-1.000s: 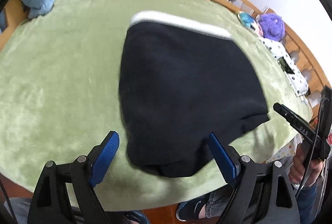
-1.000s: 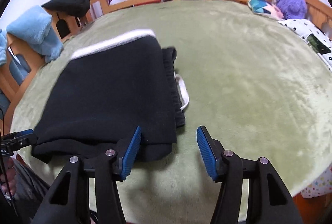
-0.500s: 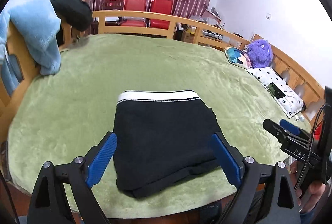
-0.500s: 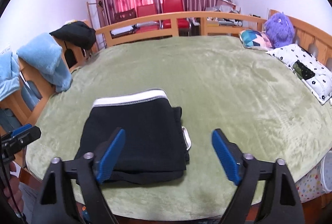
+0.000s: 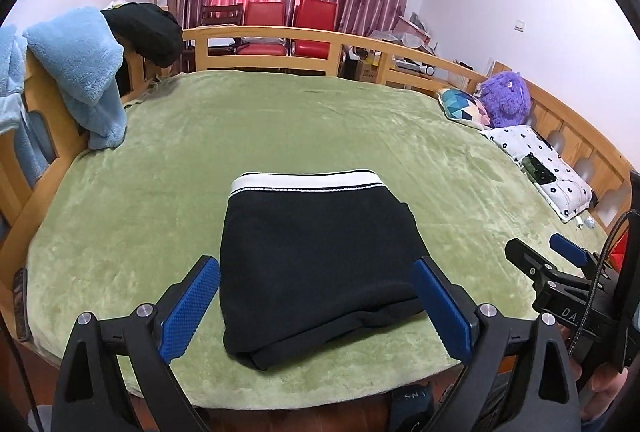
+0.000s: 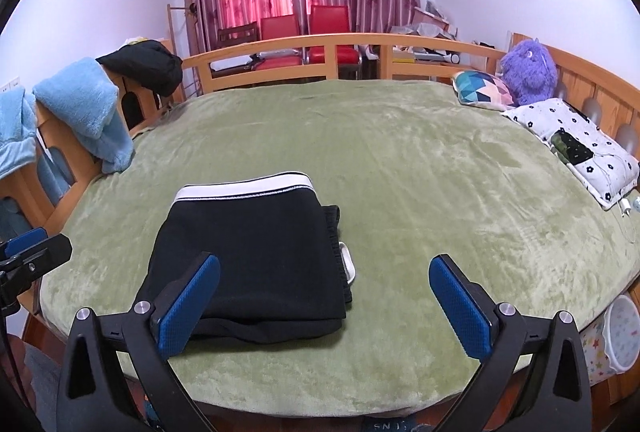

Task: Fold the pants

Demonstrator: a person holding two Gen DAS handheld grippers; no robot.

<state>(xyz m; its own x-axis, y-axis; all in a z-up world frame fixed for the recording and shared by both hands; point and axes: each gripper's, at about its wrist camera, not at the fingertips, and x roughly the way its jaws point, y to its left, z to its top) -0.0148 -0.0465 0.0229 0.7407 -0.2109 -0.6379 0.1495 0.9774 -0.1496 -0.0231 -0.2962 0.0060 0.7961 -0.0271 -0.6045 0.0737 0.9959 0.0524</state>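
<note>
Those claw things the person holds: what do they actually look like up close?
Each gripper, left and right, is a black plastic frame with two angled arms and silver bolt heads. The jaws carry bright blue pads with a fine dimpled texture. Seen from the left camera, the right one bears white lettering starting "DA" and a thin black cable. A bare hand grips it.

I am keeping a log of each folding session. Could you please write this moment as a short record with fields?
garment: black pants with white waistband, folded into a compact rectangle, lying flat
surface: green plush blanket on a wooden-railed bed
left gripper: open, holds nothing, above the near edge of the pants
right gripper: open, holds nothing, right of the pants' near corner
detail: a white loop sticks out at the right side of the fold
task state: fold appears finished
</note>
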